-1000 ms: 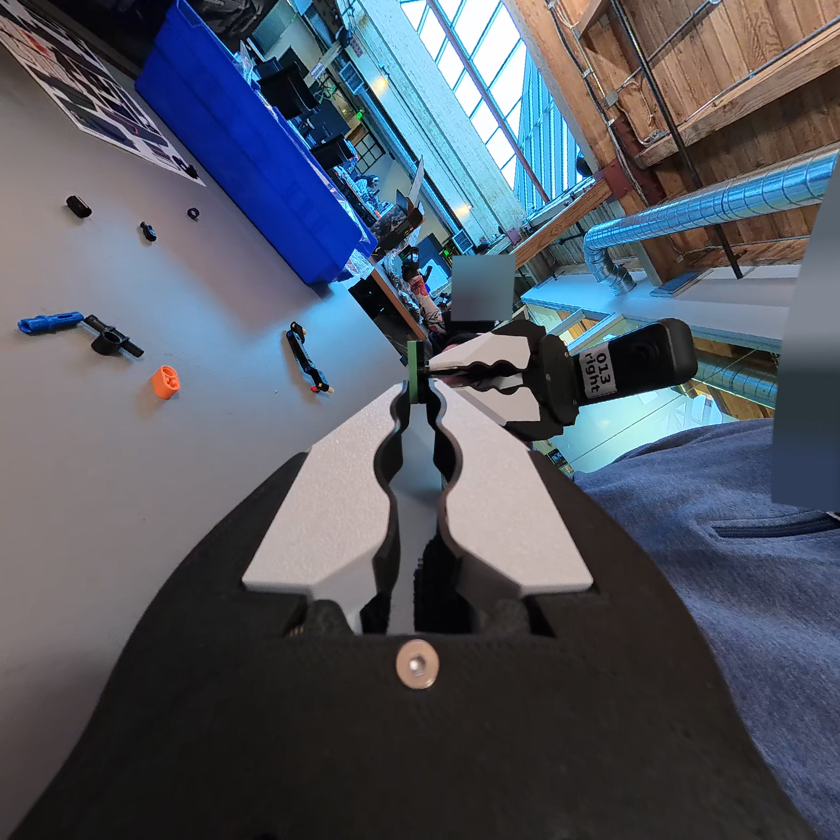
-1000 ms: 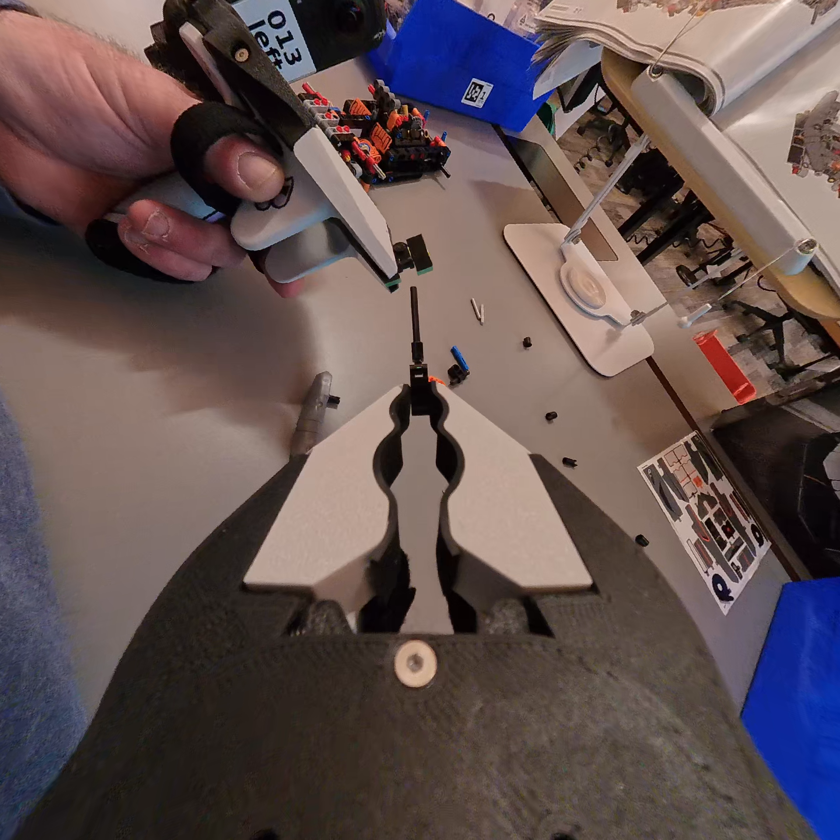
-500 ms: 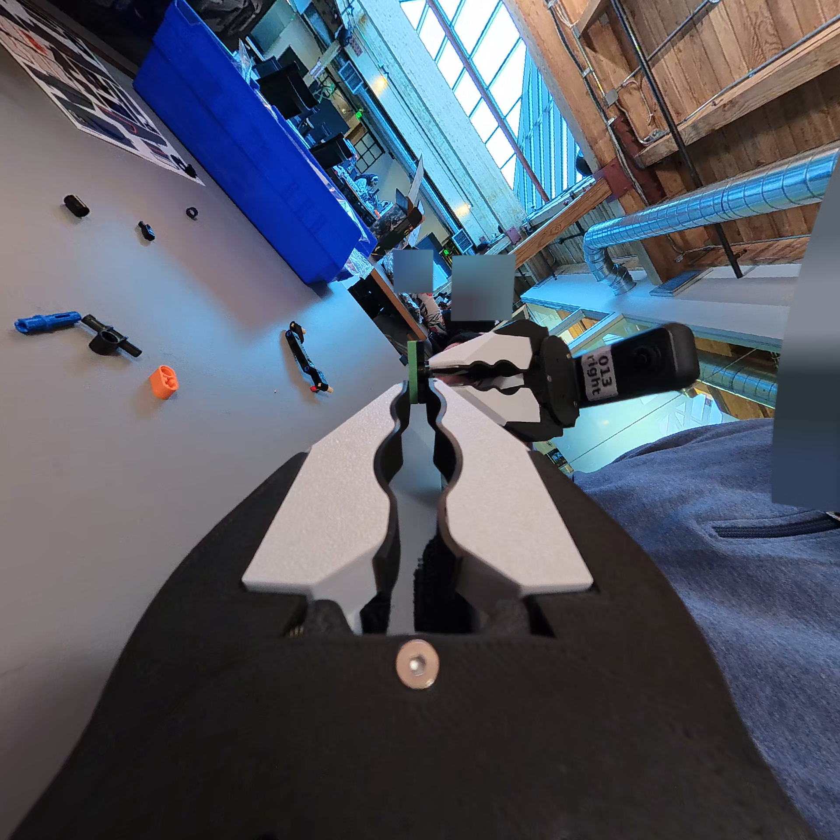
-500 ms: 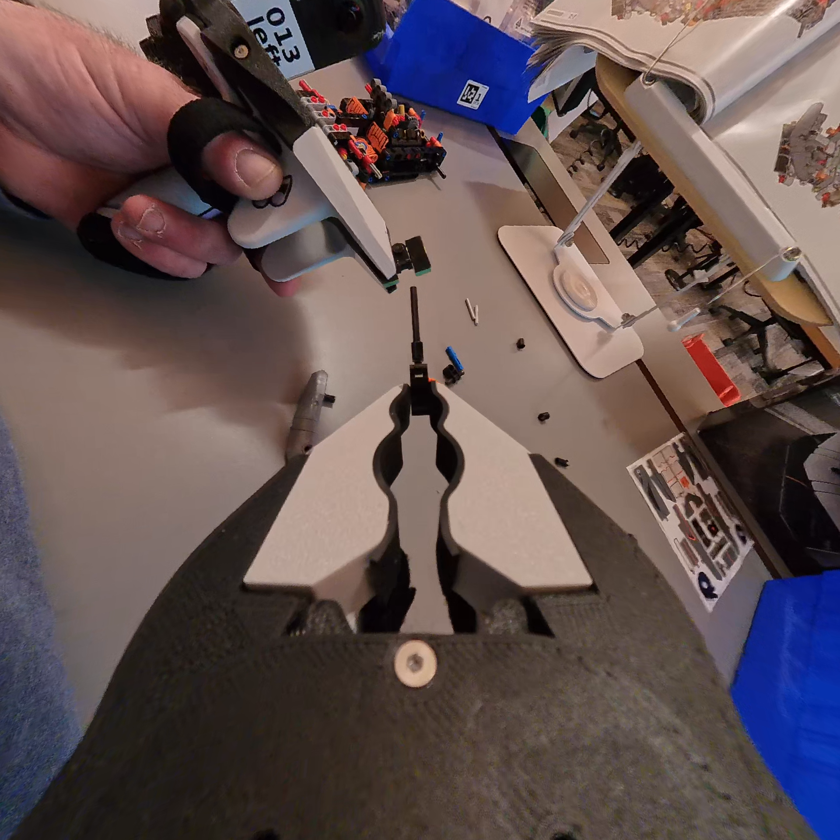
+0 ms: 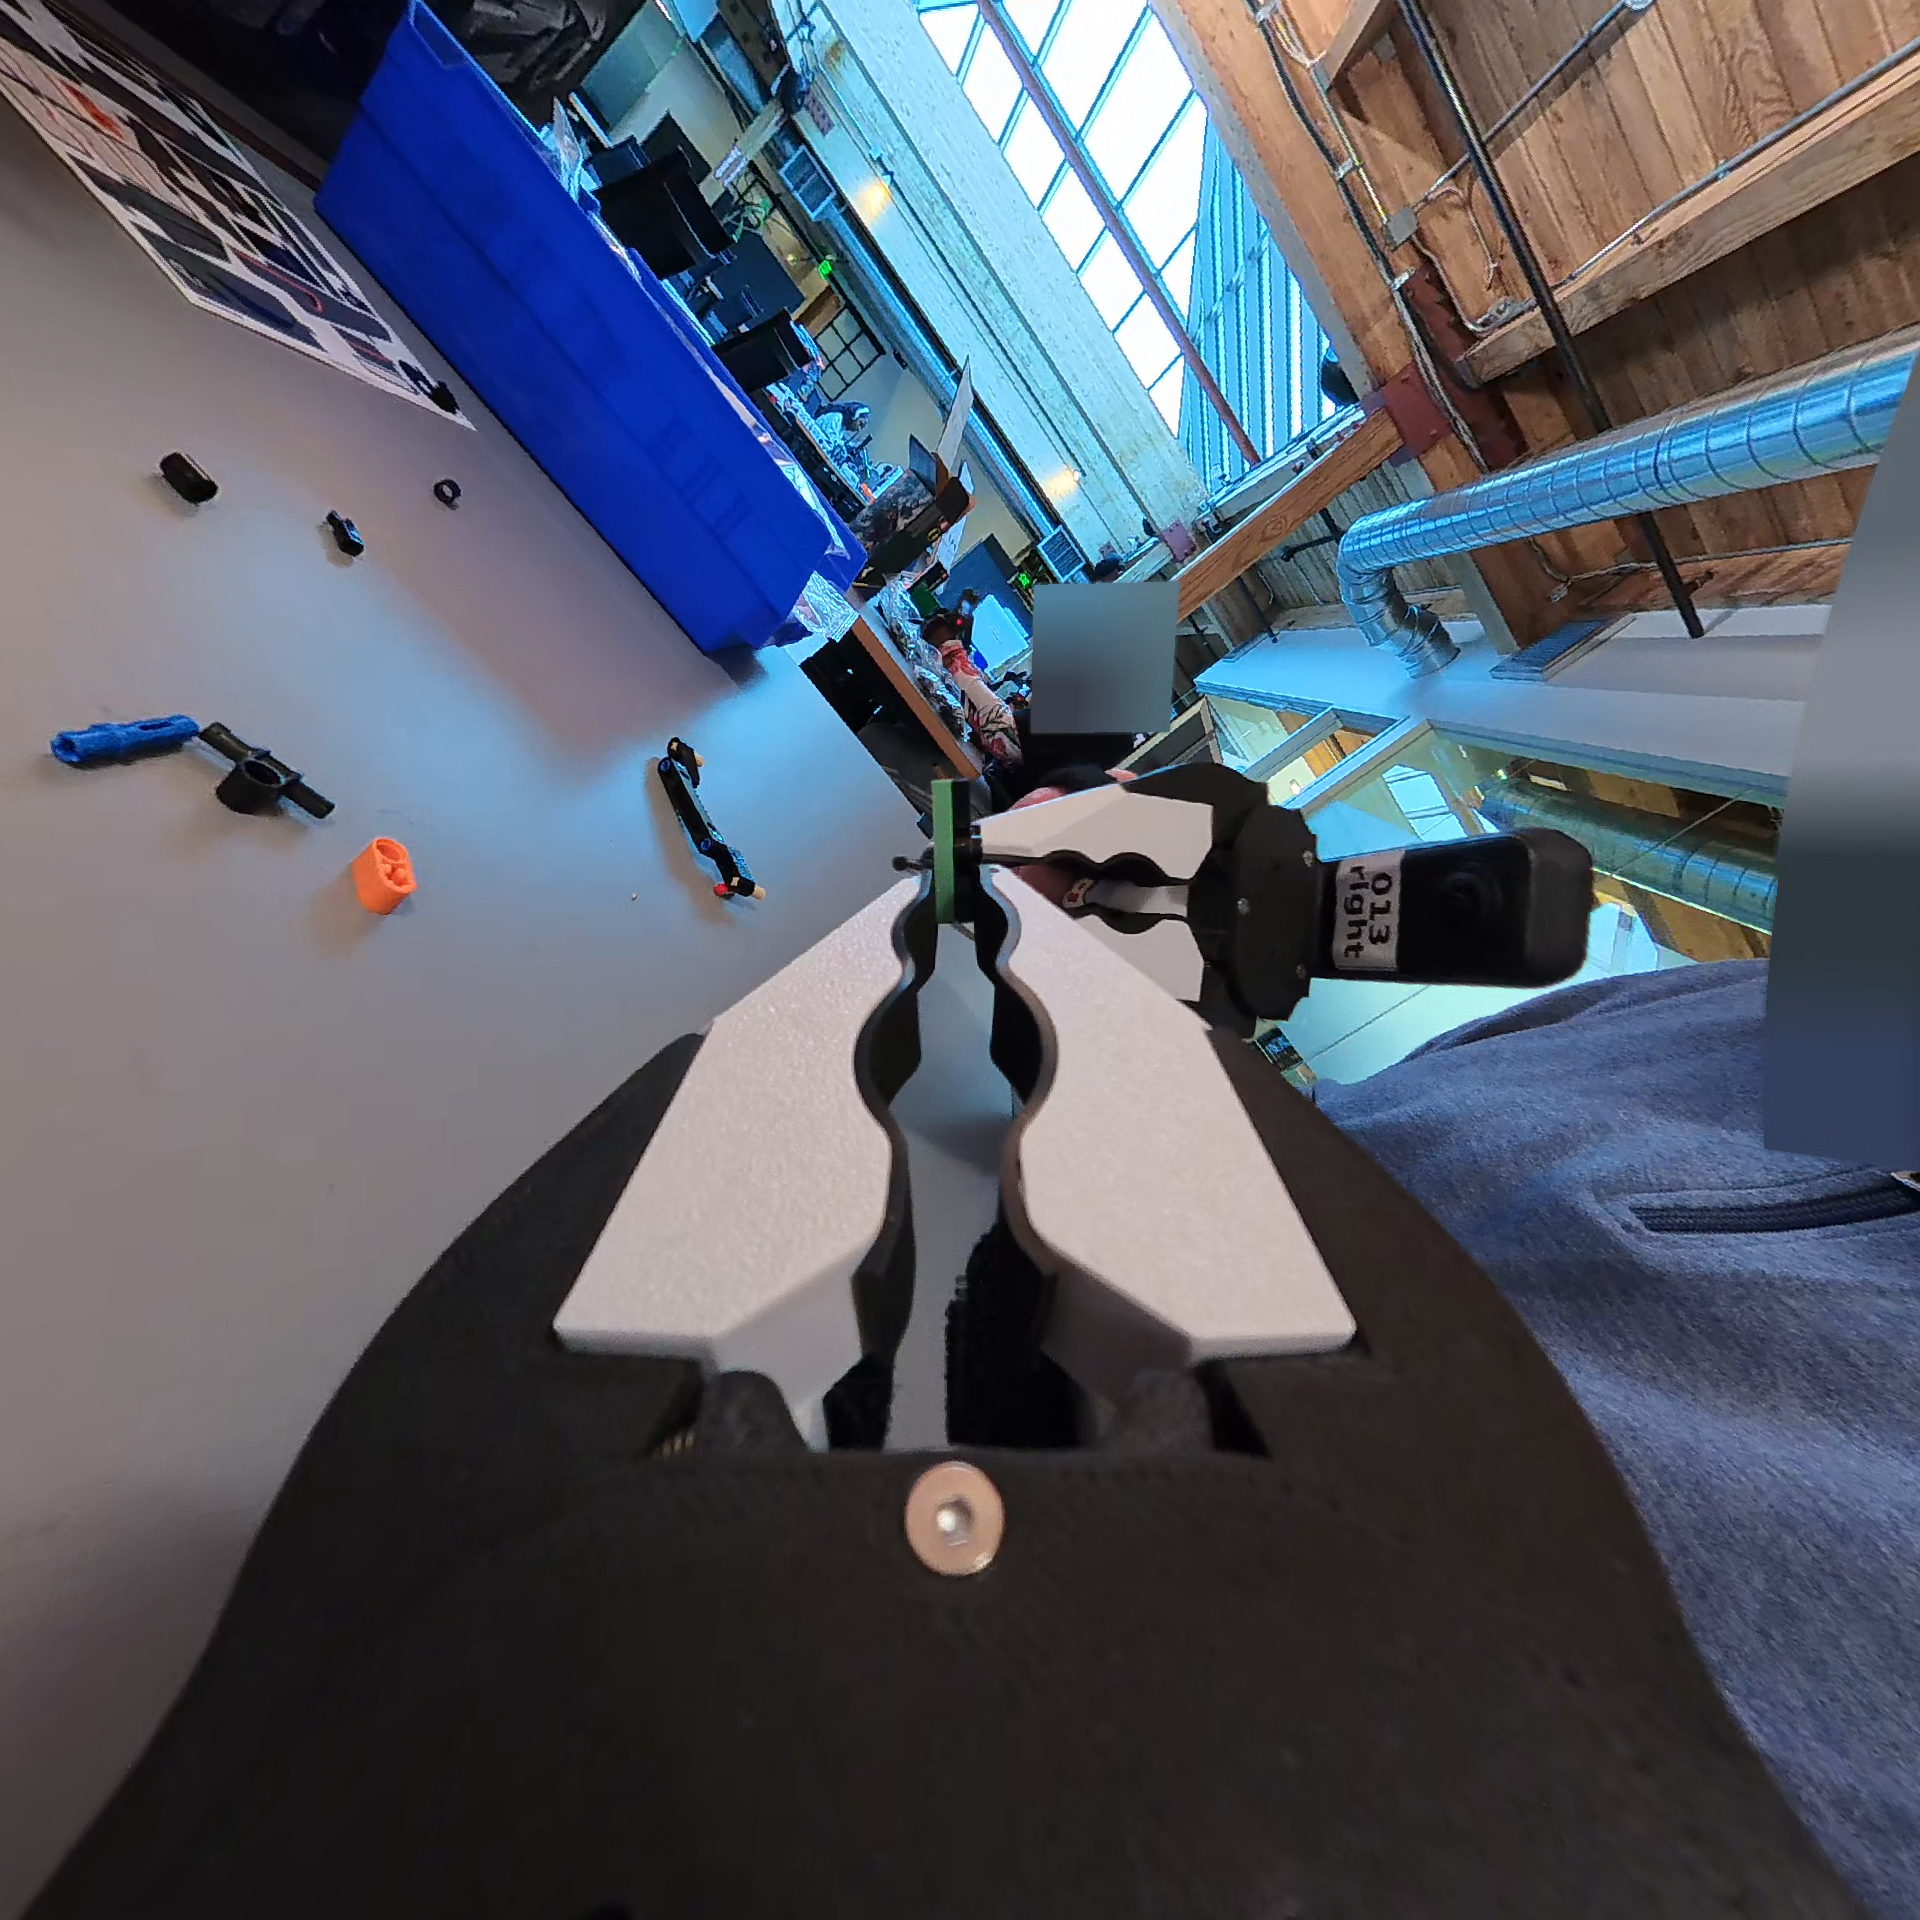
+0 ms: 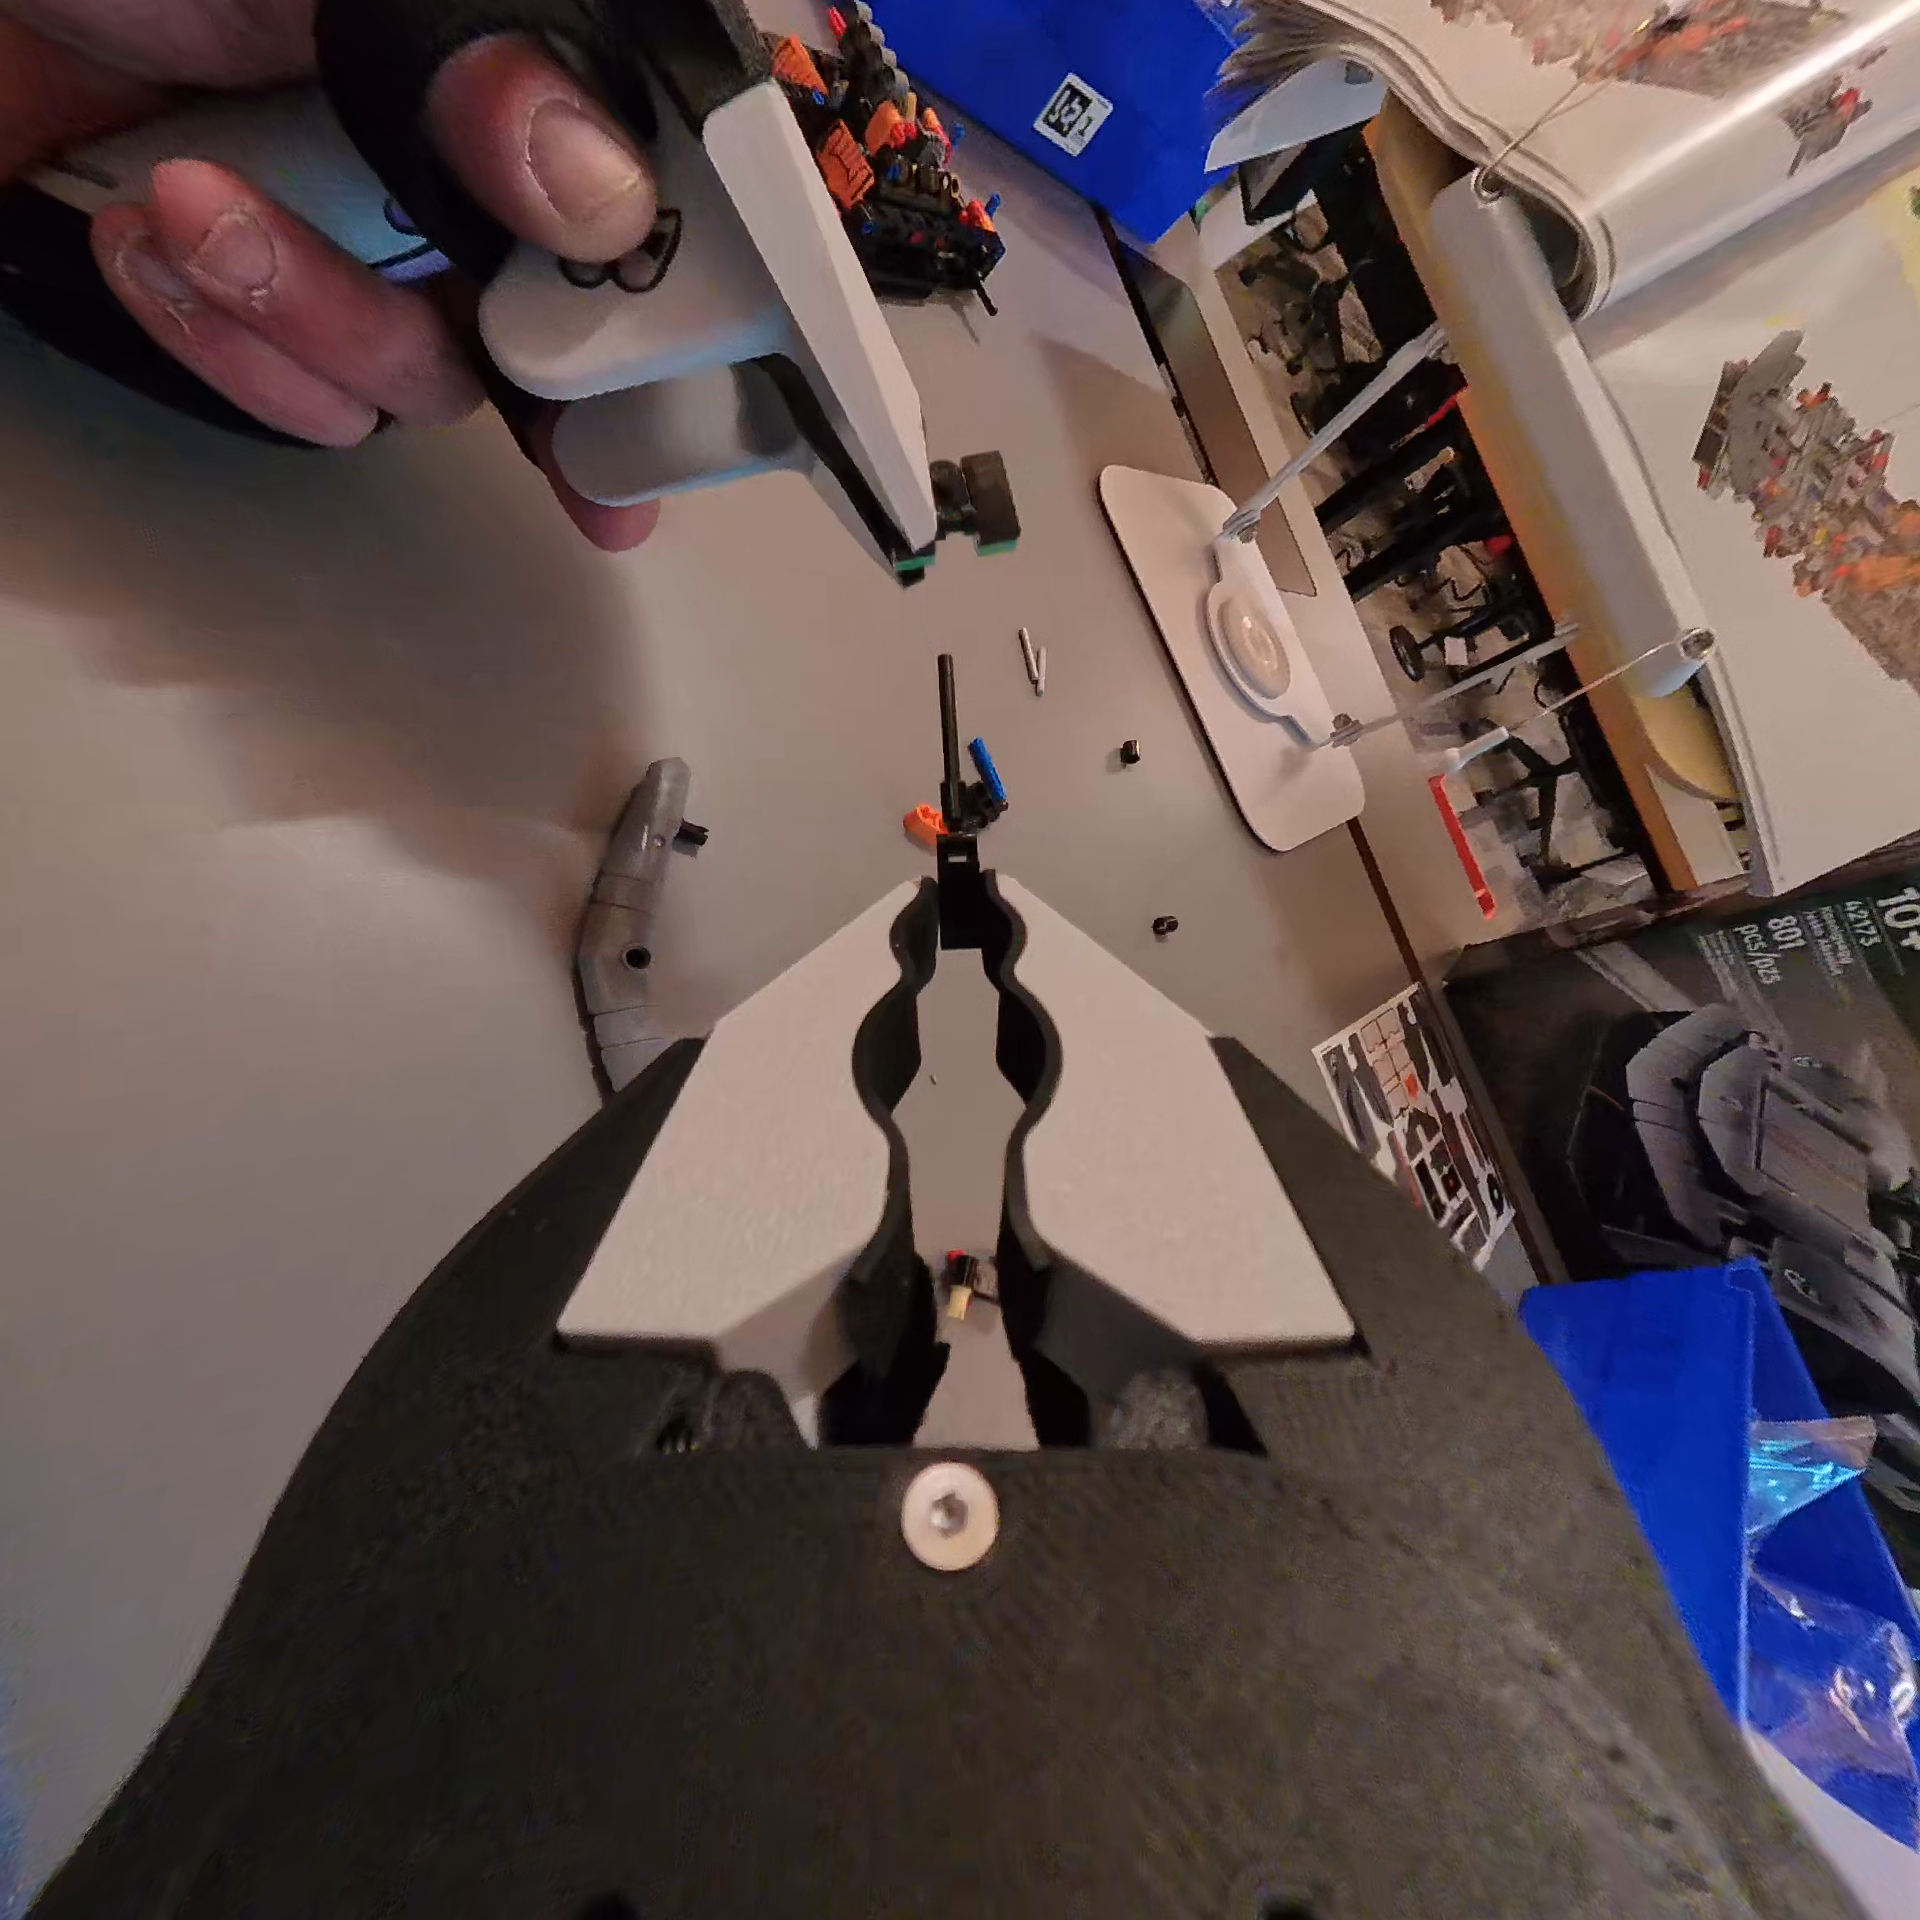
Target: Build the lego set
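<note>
My left gripper (image 5: 951,899) is shut on a small green-and-black lego piece (image 5: 947,852) and holds it above the grey table (image 5: 312,1039). In the right wrist view this gripper (image 6: 914,545) sits at the top, held by a hand, with the piece (image 6: 982,504) at its tip. My right gripper (image 6: 956,909) is shut on a black connector with a thin black axle (image 6: 947,727) that points at the piece. In the left wrist view the right gripper (image 5: 1003,857) comes in from the right, and the axle's tip shows just past the green piece. I cannot tell whether they touch.
Loose parts lie on the table: an orange piece (image 5: 384,875), a blue pin (image 5: 120,740), a black beam (image 5: 707,831), a grey curved part (image 6: 639,904). A partly built model (image 6: 894,197), a book stand (image 6: 1247,665), a blue bin (image 5: 582,343) and a sticker sheet (image 6: 1413,1132) stand around. My right fingertips sit around 6 centimetres from my left ones. The blue pin (image 5: 120,740) is about 15 centimetres from both grippers' fingertips. It is also in sight in the right wrist view (image 6: 984,764).
The two grippers have come closer together. The axle's tip now crosses the green piece in the left wrist view. Both stay shut on their parts.
</note>
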{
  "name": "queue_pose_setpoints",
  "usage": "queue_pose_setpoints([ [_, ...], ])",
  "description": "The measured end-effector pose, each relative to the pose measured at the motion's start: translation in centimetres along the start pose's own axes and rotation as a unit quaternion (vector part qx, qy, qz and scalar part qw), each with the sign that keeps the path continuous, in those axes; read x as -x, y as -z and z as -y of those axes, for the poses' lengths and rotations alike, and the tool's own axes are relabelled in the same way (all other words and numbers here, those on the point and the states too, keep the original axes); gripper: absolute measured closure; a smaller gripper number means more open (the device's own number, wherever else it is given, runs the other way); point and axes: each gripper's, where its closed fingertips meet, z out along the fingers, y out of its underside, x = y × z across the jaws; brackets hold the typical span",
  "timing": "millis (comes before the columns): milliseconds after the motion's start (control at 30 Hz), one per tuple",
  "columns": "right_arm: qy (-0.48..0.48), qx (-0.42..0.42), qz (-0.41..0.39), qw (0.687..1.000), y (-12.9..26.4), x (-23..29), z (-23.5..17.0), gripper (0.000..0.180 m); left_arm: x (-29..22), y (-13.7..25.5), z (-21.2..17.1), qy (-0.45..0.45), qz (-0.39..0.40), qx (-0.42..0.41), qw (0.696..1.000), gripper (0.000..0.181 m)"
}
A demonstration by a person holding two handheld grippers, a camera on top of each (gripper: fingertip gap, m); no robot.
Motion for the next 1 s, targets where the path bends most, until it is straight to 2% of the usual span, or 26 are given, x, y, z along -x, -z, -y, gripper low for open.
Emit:
queue_pose_setpoints([
  [567, -0.096, 0.094, 0.125, 0.983, -2.6, 3.7, -5.8, 0.174, 0.3, 0.1, 0.0, 0.004, 0.001, 0.000, 1.000, 0.177],
  [800, -0.136, 0.106, 0.161, 0.972, -2.9, 4.7, -6.6, 0.174, 0.4, 0.1, 0.1, 0.005, 0.001, -0.001, 1.000, 0.177],
  [1000, -0.207, 0.089, 0.185, 0.957, -2.4, 4.1, -6.0, 0.161, 0.3, 0.1, 0.1, 0.005, 0.000, -0.003, 1.000, 0.177],
])
